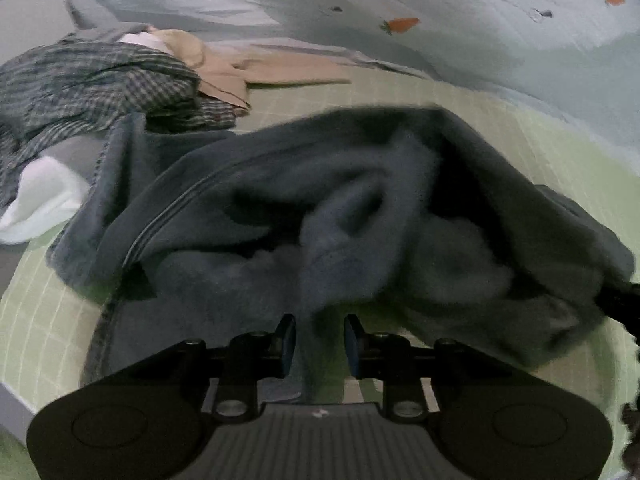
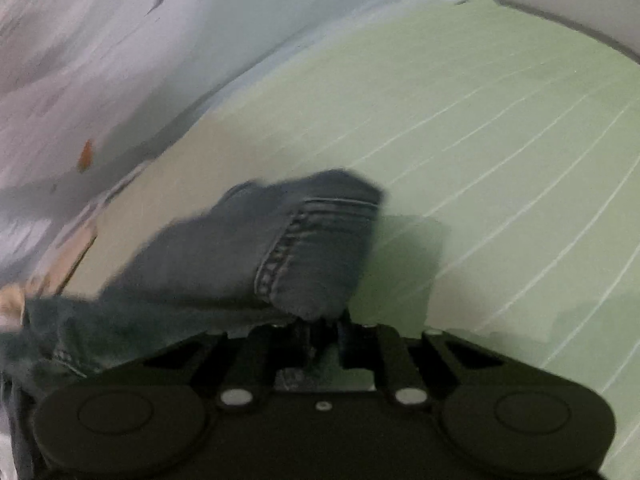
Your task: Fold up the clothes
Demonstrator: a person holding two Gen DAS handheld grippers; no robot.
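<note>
A dark blue denim garment (image 1: 360, 208) lies crumpled on the green gridded sheet (image 1: 40, 320). A thick fold of it runs down between the blue pads (image 1: 286, 340) of my left gripper (image 1: 320, 340), which is shut on it. In the right wrist view a stitched hem end of the same denim garment (image 2: 304, 248) sticks up out of my right gripper (image 2: 320, 322). That gripper is shut on the hem, and the cloth hides its fingertips. The right gripper's dark body shows at the right edge of the left wrist view.
A plaid shirt (image 1: 92, 80), a tan garment (image 1: 240, 72) and a white cloth (image 1: 40, 200) are piled at the left. A pale quilt with carrot prints (image 1: 440, 8) lies bunched along the far side. The green sheet (image 2: 500, 140) stretches away to the right.
</note>
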